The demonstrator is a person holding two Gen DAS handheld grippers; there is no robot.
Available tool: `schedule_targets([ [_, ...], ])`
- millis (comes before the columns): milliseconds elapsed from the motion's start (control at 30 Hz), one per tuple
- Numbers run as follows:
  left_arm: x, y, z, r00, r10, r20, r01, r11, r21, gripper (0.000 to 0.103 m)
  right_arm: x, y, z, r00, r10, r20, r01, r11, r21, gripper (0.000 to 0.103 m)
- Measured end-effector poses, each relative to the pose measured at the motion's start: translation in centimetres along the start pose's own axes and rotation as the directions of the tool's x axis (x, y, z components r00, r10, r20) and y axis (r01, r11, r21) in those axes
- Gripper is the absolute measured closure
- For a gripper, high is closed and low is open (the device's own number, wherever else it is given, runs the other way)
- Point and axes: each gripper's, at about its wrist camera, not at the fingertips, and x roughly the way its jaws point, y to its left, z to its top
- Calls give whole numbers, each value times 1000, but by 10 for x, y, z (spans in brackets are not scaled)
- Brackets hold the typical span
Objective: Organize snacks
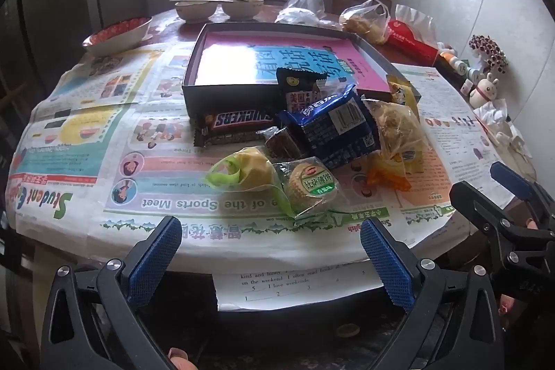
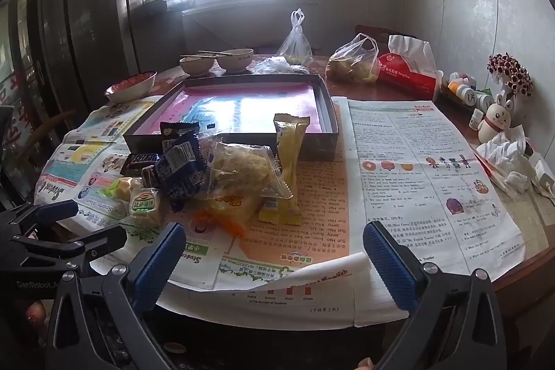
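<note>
A pile of wrapped snacks lies on newspaper in front of a shallow dark box with a pink and blue lining. The pile holds a Snickers bar, a blue packet, a round green-labelled cake, a yellow snack with a green tie and a clear bag of noodle snack. In the right wrist view the box stands behind the noodle bag and a yellow packet. My left gripper is open and empty at the table's near edge. My right gripper is open and empty too.
Two bowls with chopsticks and a red-patterned dish stand at the back left. Plastic bags, a red tissue pack, small bottles and a rabbit figurine line the back right. Crumpled tissue lies by the wall.
</note>
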Motion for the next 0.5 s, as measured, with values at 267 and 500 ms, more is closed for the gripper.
schedule_targets([
  [267,-2,1,2,1000,-2,6,2,1000,10,0,-2,0,0,1000,1,4,-1,1000,-1,0],
  [500,-2,1,1,1000,-4,11,4,1000,13,0,-4,0,0,1000,-4,7,4,1000,-5,0],
])
